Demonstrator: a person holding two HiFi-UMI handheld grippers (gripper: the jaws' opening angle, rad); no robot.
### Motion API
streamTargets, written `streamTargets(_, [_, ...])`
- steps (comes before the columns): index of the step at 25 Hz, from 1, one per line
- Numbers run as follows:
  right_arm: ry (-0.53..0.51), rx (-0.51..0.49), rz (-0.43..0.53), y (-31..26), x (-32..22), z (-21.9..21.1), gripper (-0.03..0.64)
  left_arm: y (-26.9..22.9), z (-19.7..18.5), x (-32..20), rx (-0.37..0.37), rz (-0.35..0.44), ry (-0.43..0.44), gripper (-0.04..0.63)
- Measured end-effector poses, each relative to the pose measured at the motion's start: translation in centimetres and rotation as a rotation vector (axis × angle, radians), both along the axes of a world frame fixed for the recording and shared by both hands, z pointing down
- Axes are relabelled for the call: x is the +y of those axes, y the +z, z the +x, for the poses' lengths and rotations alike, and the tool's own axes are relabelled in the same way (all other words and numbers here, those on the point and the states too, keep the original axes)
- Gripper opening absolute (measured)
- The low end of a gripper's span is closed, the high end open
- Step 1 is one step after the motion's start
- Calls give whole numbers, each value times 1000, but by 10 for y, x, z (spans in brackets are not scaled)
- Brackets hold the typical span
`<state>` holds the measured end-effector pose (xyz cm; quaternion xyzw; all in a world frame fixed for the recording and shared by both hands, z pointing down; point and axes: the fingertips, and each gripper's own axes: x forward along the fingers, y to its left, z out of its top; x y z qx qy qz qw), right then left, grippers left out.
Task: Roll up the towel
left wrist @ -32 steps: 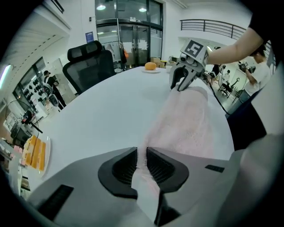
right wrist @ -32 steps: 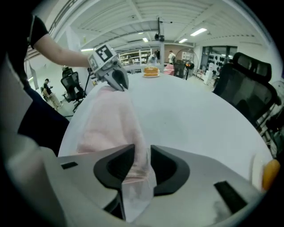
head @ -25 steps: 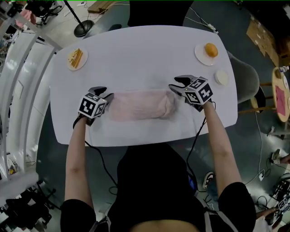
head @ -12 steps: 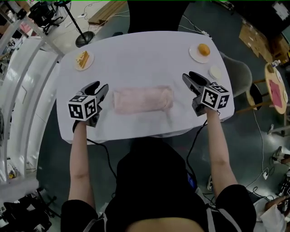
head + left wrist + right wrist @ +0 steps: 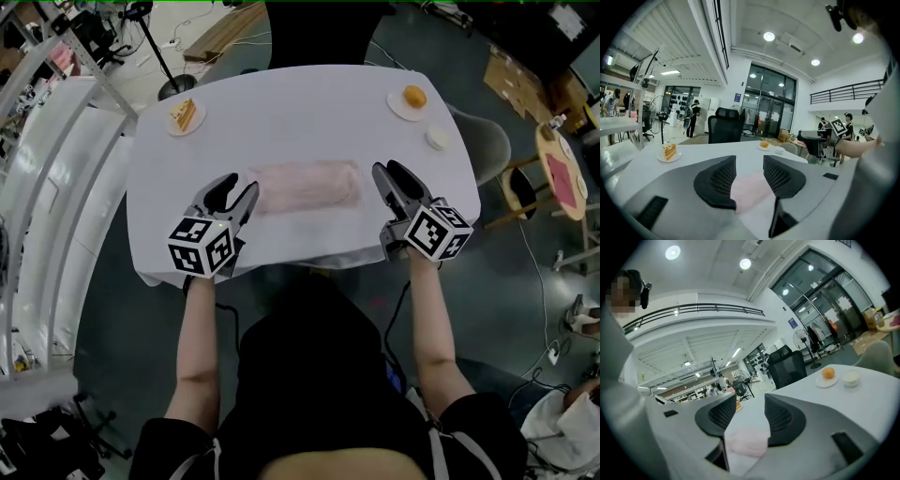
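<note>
Your left hand-held gripper [image 5: 236, 187] and right hand-held gripper [image 5: 389, 176] both stand released, jaws apart with nothing clasped. The rolled towel [image 5: 309, 186] lies on the bench [image 5: 300, 108] between them, at 3 o'clock from the left one and 9 o'clock from the right one

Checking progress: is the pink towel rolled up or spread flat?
Rolled up: the towel lies as a compact pink cylinder on the table.
</note>
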<state>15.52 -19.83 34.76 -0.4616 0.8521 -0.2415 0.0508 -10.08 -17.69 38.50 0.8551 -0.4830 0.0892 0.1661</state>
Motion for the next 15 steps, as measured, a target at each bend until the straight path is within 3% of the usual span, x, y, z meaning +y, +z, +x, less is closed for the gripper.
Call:
streamTargets(4, [25,34,35,-3,43,-19,199,-7,1,38,13,42,2,187])
streamTargets(9, [63,108,68,2,91,-36,145,-8,-3,79,44,64,4,186])
streamTargets(11, [88,128,76,6,106,-39,70,-5,-4,93,65,58,7,183])
streamTargets(15, [127,140,76,17,128,-40,5,4,-5,116,69,59,-1,88])
